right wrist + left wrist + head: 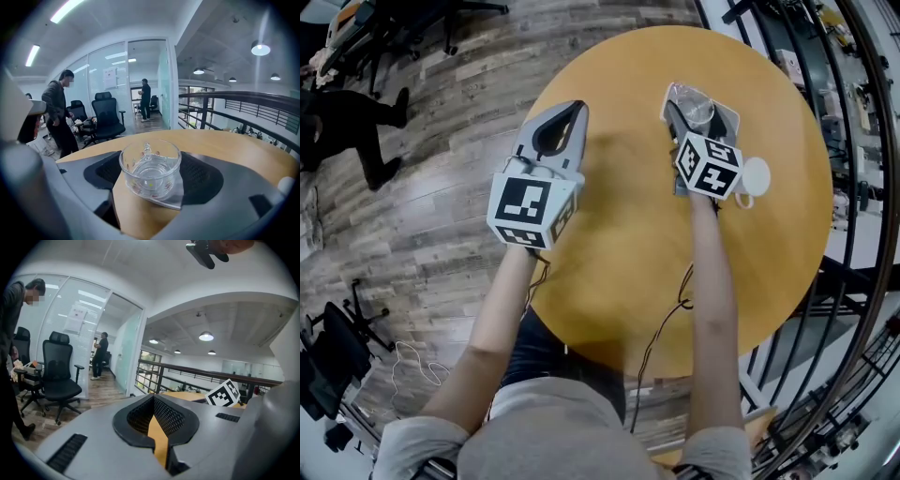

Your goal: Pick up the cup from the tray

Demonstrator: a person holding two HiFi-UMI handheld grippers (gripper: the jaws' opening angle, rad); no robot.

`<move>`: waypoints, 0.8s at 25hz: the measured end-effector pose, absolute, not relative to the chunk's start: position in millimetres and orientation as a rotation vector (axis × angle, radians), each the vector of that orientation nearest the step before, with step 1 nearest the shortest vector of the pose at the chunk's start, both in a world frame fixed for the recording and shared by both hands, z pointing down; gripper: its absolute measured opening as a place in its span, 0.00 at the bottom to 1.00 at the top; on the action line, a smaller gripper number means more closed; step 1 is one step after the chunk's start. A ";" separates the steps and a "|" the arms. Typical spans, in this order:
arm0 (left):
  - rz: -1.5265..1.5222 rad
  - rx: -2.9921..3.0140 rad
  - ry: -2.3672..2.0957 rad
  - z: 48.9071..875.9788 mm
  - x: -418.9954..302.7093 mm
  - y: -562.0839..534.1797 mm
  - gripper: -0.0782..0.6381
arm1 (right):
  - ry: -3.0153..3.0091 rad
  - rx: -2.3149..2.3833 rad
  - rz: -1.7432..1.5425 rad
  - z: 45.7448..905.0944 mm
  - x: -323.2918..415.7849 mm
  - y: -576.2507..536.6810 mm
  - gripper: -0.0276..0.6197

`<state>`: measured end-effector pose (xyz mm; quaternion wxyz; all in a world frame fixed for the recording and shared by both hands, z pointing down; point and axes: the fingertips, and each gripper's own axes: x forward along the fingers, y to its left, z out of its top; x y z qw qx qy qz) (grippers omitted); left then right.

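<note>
Left hand-held gripper (153, 398): jaw tips met at the far end, nothing held. Through the pocket behind them I saw a strip of the orange surface (158, 437). A marker cube (224, 393) showed to the right, above the surface. Beyond: a black office chair (58, 376), a person (14, 333) at the left edge, a second person (100, 355) standing by the glass partitions, a dark railing (187, 373).

I see a round wooden worktop (628, 234); a small clear tray (175, 199) and a white cup-like object (755, 176) lie on it.
</note>
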<state>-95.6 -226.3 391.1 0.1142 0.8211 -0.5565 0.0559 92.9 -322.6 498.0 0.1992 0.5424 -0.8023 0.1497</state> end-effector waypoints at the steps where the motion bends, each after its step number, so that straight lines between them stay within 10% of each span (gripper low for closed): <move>1: 0.162 2.408 -1.632 389.8 -94.7 -225.9 0.12 | -2.254 1.519 0.417 493.6 93.2 -320.7 0.57; 20: 0.142 2.473 -1.570 368.2 -63.1 -208.0 0.12 | -2.293 1.441 0.486 503.6 82.4 -228.9 0.57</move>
